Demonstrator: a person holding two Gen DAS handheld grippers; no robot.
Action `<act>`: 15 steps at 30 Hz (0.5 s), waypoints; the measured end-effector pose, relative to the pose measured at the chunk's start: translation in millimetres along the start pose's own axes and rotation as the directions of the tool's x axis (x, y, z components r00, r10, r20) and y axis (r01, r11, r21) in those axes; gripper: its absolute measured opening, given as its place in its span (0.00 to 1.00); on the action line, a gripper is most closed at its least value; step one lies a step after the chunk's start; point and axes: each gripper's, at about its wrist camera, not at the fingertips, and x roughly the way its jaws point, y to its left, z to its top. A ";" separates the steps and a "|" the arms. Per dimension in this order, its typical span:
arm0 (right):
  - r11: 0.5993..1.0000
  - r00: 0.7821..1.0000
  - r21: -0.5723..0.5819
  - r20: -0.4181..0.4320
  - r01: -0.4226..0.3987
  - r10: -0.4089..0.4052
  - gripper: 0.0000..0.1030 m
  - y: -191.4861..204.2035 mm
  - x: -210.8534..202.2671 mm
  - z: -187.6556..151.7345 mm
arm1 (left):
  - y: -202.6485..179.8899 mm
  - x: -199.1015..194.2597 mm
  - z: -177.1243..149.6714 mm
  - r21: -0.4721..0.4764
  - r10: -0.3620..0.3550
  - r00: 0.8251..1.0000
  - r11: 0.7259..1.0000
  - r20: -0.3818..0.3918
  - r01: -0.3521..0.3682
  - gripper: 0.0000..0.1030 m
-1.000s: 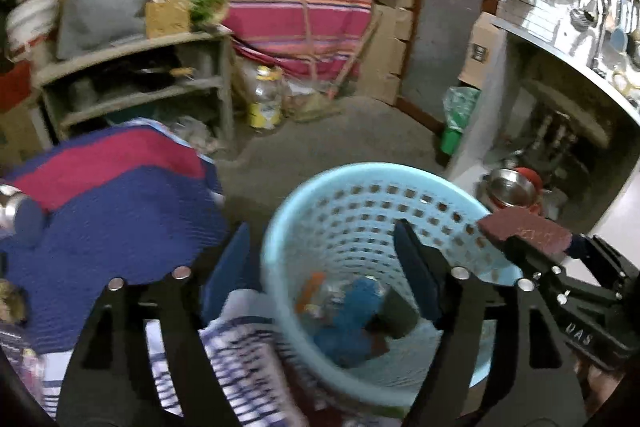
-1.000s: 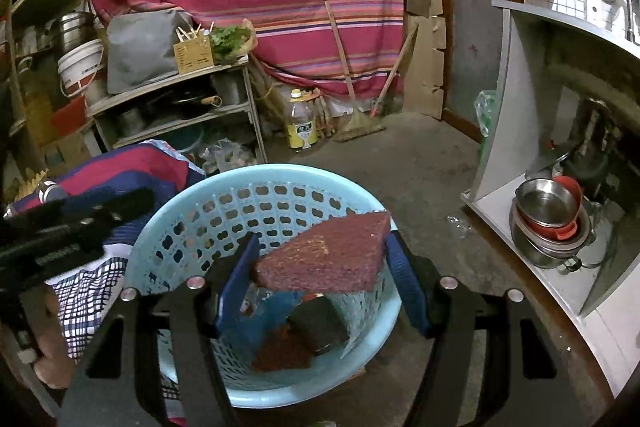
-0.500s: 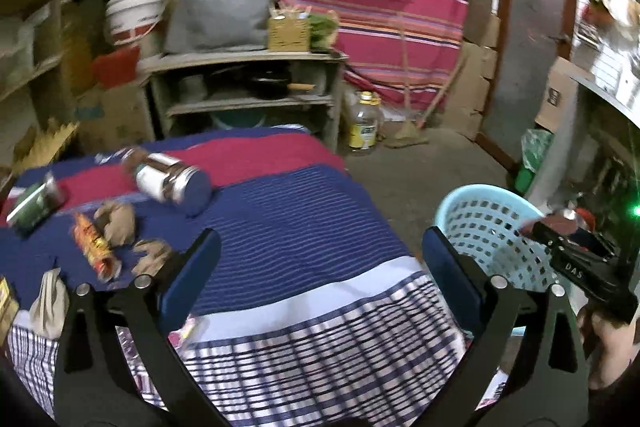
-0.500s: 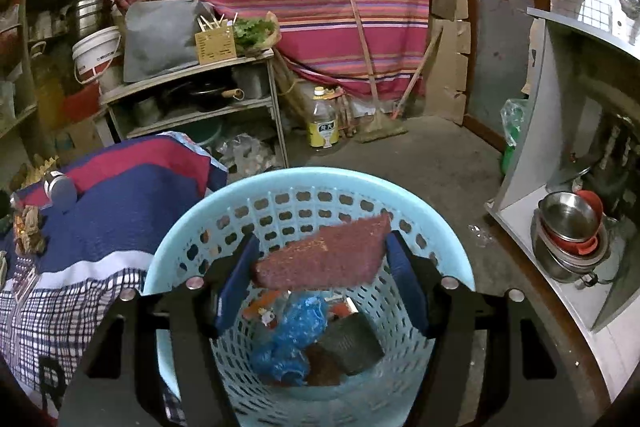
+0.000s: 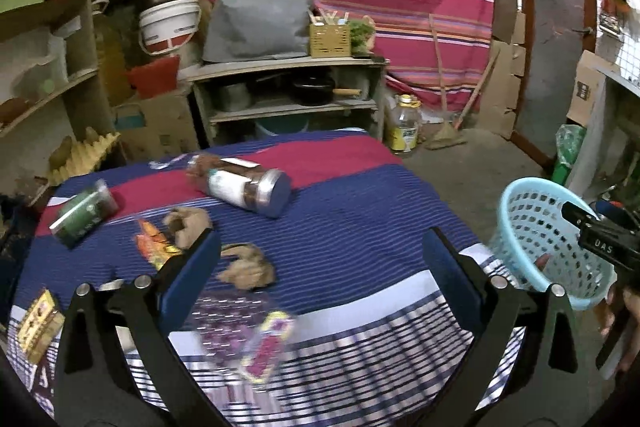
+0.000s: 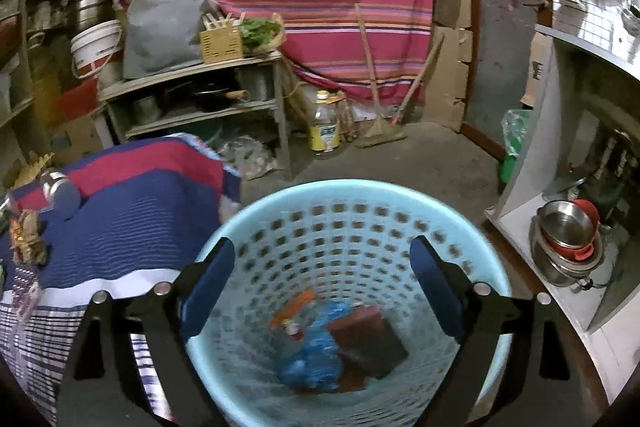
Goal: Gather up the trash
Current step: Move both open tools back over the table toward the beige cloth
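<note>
My left gripper (image 5: 322,259) hangs open over the striped cloth table (image 5: 352,223), nothing between its fingers. Under it lie crumpled brown paper (image 5: 248,269), a second brown wad (image 5: 186,223), an orange wrapper (image 5: 154,245), a clear pink-printed packet (image 5: 256,339) and a yellow packet (image 5: 38,319). My right gripper (image 6: 322,291) is above the light blue basket (image 6: 348,195); its jaws are opening and empty. The dark red piece (image 6: 370,339) lies inside on a blue bag (image 6: 316,351) and an orange wrapper (image 6: 292,307). From the left wrist view the basket (image 5: 532,227) stands at the table's right.
A large jar with a metal lid (image 5: 244,187) and a green jar (image 5: 82,213) lie on the table's far side. Behind stand a shelf unit (image 5: 288,99) and a bottle (image 5: 406,123) on the floor. Metal bowls (image 6: 568,243) sit in a white cabinet right of the basket.
The left gripper swung from over the basket to the table and opened wider. The right gripper opened and the dark red piece fell from its jaws into the basket.
</note>
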 end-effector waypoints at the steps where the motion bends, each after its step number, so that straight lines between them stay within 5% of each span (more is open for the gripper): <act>1: 1.000 1.000 -0.003 -0.002 -0.016 0.016 0.85 9.4 -1.6 -1.1 | 10.2 -1.0 -1.6 -0.011 0.006 1.000 1.000 -0.005 -0.006 0.94; 15: 0.961 0.968 -0.115 -0.024 -0.251 0.250 0.85 188.6 -21.9 -12.6 | 153.8 -17.5 -30.0 -0.168 0.156 0.986 0.972 -0.065 -0.164 0.95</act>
